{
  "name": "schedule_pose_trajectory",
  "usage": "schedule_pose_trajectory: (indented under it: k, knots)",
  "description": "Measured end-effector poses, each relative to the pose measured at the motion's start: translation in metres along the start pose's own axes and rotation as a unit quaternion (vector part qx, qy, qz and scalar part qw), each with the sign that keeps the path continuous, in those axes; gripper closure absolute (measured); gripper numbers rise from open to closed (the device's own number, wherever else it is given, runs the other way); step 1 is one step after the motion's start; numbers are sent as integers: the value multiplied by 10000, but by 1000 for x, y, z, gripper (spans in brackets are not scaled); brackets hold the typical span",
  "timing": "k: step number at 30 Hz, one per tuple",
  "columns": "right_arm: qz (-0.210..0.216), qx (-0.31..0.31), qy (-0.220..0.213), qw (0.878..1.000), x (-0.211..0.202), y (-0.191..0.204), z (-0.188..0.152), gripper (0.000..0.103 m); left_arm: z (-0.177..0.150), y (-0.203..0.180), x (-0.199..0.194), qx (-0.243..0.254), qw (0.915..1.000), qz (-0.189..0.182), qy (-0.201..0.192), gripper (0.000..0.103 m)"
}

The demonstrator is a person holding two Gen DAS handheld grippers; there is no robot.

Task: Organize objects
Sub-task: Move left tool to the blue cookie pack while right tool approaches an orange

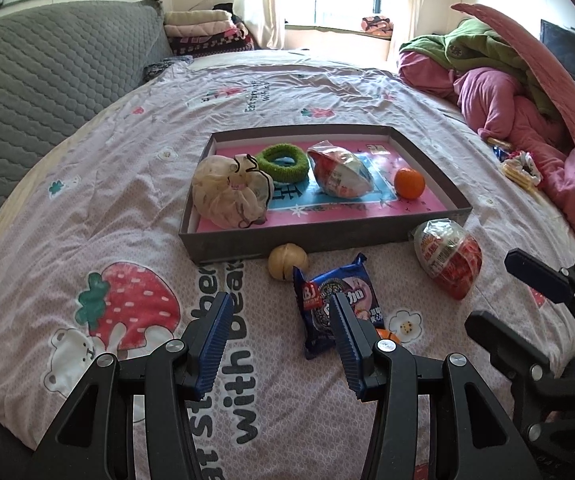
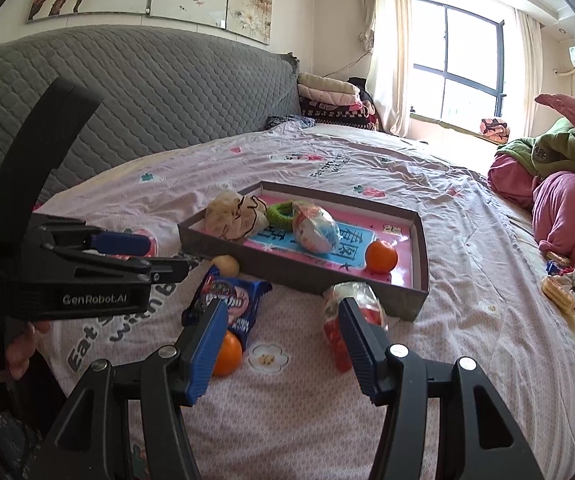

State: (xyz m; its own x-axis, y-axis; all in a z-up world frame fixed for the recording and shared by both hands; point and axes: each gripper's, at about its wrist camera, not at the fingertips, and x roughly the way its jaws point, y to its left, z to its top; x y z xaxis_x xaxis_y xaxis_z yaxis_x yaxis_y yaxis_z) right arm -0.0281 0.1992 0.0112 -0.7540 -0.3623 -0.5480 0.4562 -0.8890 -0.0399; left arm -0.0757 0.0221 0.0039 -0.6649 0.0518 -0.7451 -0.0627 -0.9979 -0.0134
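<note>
A shallow grey box point(image 1: 311, 236) point(image 2: 417, 300) lies on the bed. It holds a cream mesh pouch point(image 1: 227, 192), a green hair ring point(image 1: 283, 162), a wrapped snack egg point(image 1: 341, 174) and an orange point(image 1: 409, 184). In front of the box lie a tan ball point(image 1: 287, 266), a blue cookie pack point(image 1: 327, 300), a second snack egg point(image 1: 447, 260) and a second orange point(image 2: 227, 354). My left gripper point(image 1: 281, 312) is open and empty above the sheet near the cookie pack. My right gripper point(image 2: 283, 314) is open and empty, between the orange and the snack egg point(image 2: 351, 300).
The bed has a pink printed sheet point(image 1: 87, 208). A grey quilted headboard point(image 1: 47, 80) stands at the left. Pink and green bedding point(image 1: 507, 92) is piled at the right, with small snack packs point(image 1: 521, 168) beside it. Folded blankets point(image 1: 207, 28) lie at the far end.
</note>
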Motion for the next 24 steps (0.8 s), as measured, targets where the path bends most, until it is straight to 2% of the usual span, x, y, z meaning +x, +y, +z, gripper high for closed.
schedule_pose_trajectory:
  k: [24]
  knots:
    - [114, -208, 227, 9995, -1, 24, -24, 46, -10, -6, -2, 18, 9995, -277, 148, 51]
